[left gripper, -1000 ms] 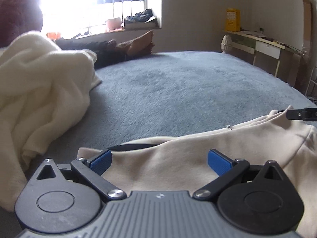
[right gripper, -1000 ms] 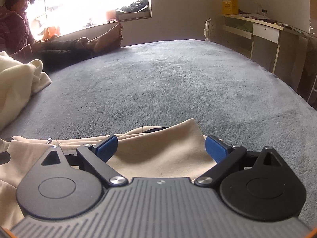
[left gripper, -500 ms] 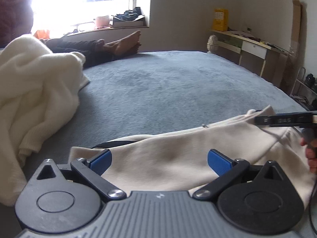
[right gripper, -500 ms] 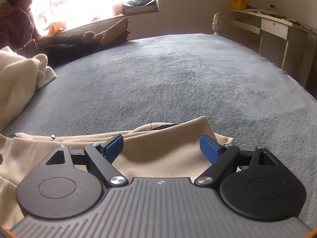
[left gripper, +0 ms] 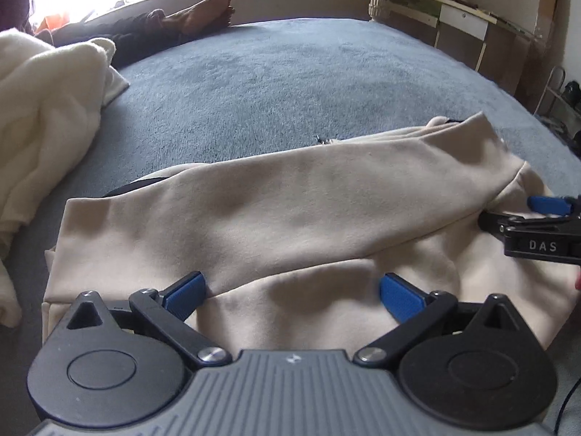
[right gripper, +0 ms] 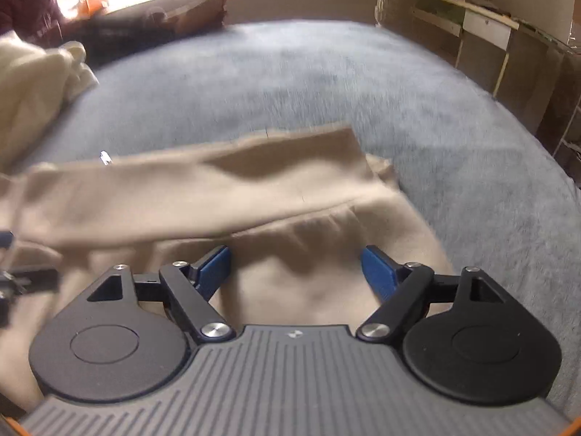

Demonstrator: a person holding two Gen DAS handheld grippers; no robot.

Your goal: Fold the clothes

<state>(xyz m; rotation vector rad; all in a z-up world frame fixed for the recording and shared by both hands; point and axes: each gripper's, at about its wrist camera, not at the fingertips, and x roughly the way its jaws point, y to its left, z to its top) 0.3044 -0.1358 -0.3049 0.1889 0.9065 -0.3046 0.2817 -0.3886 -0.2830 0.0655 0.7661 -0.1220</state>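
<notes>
A beige garment [left gripper: 290, 210] lies on the blue-grey plush surface [left gripper: 290, 83], with its far band folded over the near part. My left gripper [left gripper: 292, 294] hovers open over the garment's near edge, nothing pinched between its blue pads. The right gripper [left gripper: 537, 225] shows at the right edge of the left wrist view, beside the garment's right end. In the blurred right wrist view the same beige garment [right gripper: 254, 189] lies below my right gripper [right gripper: 296, 269], which is open and empty. The left gripper [right gripper: 14, 276] peeks in at that view's left edge.
A fluffy cream pile of cloth [left gripper: 43, 127] lies at the left. A person sits at the back by the window, bare feet [left gripper: 207, 11] stretched onto the surface. A desk with drawers [left gripper: 457, 21] stands at the right. Open plush surface lies beyond the garment.
Both grippers have lifted and drawn back from the garment's far edge. More of the garment shows, its folded band lying flat. The right wrist view has blurred with motion.
</notes>
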